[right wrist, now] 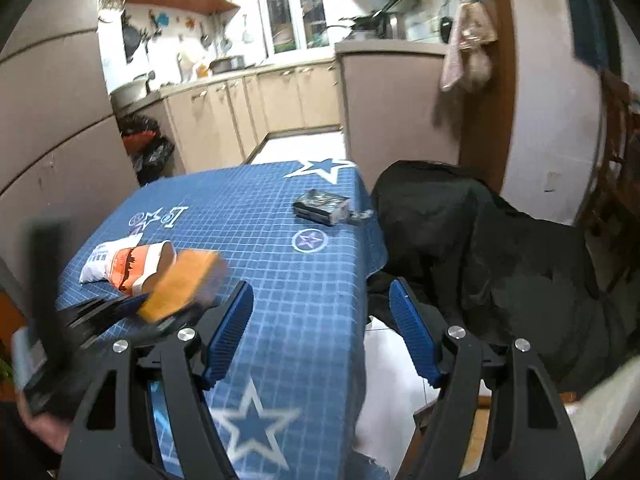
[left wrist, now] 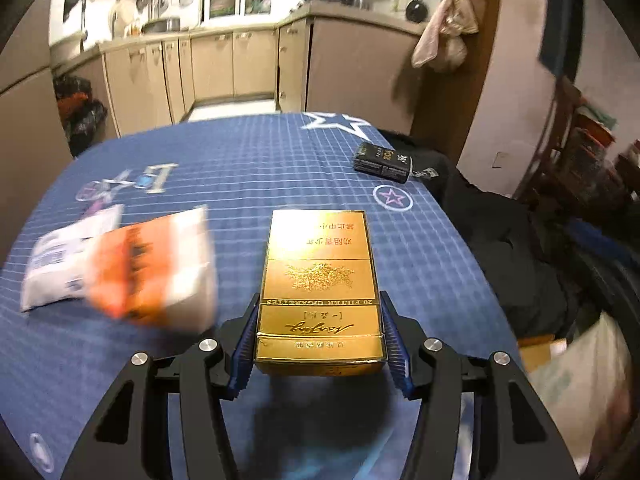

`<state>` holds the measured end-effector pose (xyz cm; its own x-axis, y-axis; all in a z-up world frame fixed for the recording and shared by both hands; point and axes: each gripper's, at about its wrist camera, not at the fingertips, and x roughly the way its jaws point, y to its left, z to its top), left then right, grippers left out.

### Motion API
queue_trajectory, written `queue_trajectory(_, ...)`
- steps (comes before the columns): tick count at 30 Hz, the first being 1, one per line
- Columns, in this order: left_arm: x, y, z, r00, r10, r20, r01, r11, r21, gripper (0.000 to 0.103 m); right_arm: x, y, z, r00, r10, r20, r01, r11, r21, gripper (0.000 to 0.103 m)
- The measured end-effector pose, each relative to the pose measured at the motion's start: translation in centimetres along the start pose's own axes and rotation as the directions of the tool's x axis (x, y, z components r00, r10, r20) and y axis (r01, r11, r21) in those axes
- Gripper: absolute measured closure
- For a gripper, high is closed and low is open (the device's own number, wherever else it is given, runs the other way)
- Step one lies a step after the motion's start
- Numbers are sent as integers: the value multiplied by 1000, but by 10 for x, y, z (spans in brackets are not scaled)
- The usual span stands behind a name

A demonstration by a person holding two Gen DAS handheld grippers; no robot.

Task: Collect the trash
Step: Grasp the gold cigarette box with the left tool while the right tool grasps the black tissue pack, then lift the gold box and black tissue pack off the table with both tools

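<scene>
My left gripper [left wrist: 318,340] is shut on a gold cigarette pack [left wrist: 319,280] and holds it above the blue checked tablecloth [left wrist: 240,168]. The pack also shows, blurred, in the right wrist view [right wrist: 180,288] at the left. An orange and white packet [left wrist: 152,264] and a white packet [left wrist: 60,268] lie on the cloth to the left; both show in the right wrist view [right wrist: 132,264]. A black cigarette pack [left wrist: 384,162] lies near the far right edge, also in the right wrist view [right wrist: 320,205]. My right gripper [right wrist: 322,336] is open and empty over the table's right edge.
A dark cloth-covered seat [right wrist: 480,248] stands right of the table. A light bag [left wrist: 584,392] is at the lower right. Kitchen cabinets [left wrist: 208,68] run along the back. Dark bags [right wrist: 148,148] sit on the floor at the far left.
</scene>
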<state>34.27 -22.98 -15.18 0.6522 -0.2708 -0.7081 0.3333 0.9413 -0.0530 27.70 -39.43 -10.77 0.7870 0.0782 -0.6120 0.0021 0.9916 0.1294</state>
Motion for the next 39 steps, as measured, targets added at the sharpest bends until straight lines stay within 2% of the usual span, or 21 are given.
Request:
queue_trajectory(3, -28, 17, -16, 999, 14, 38, -15, 1000, 16, 47, 28, 10, 20, 999, 7, -43, -11, 996, -89, 30)
queue_trajectory(5, -45, 32, -26, 998, 29, 53, -29, 1000, 11, 47, 53, 16, 38, 997, 0, -78, -17, 978, -207, 23)
queue_trajectory(7, -56, 46, -34, 998, 37, 53, -37, 999, -7, 47, 77, 16, 56, 992, 23, -128, -60, 954, -294, 11)
queue_trajectory(10, -70, 66, -43, 997, 50, 54, -49, 999, -20, 46, 115, 14, 79, 982, 9, -187, -84, 913, -398, 10)
queue_trajectory(13, -80, 84, -45, 994, 77, 73, -74, 997, -32, 46, 155, 5, 93, 954, 11, -299, -153, 877, -456, 10)
queue_trajectory(17, -87, 101, -43, 992, 95, 86, -91, 994, -54, 46, 189, 2, 100, 932, -7, -363, -201, 823, -532, 10)
queue_trajectory(18, -88, 104, -42, 991, 98, 91, -93, 994, -59, 46, 197, -1, 103, 923, 5, -385, -225, 818, -529, 10)
queue_trajectory(22, -82, 112, -38, 992, 98, 79, -92, 993, -79, 46, 214, -11, 103, 890, 64, -450, -307, 815, -491, 27)
queue_trajectory(23, -79, 112, -37, 992, 99, 75, -93, 992, -80, 46, 218, -14, 104, 883, 80, -462, -322, 819, -475, 27)
queue_trajectory(25, -77, 112, -38, 992, 102, 73, -96, 992, -78, 46, 222, -21, 106, 858, 154, -489, -375, 839, -394, 41)
queue_trajectory(28, -76, 110, -39, 992, 100, 73, -94, 993, -75, 46, 219, -23, 105, 865, 184, -467, -381, 847, -371, 56)
queue_trajectory(33, -73, 106, -39, 991, 123, 60, -119, 990, -69, 46, 200, -12, 92, 878, 194, -438, -360, 871, -335, 59)
queue_trajectory(39, -84, 97, -43, 980, 185, 71, -183, 982, -39, 46, 151, 26, 53, 907, 209, -365, -320, 906, -276, 59)
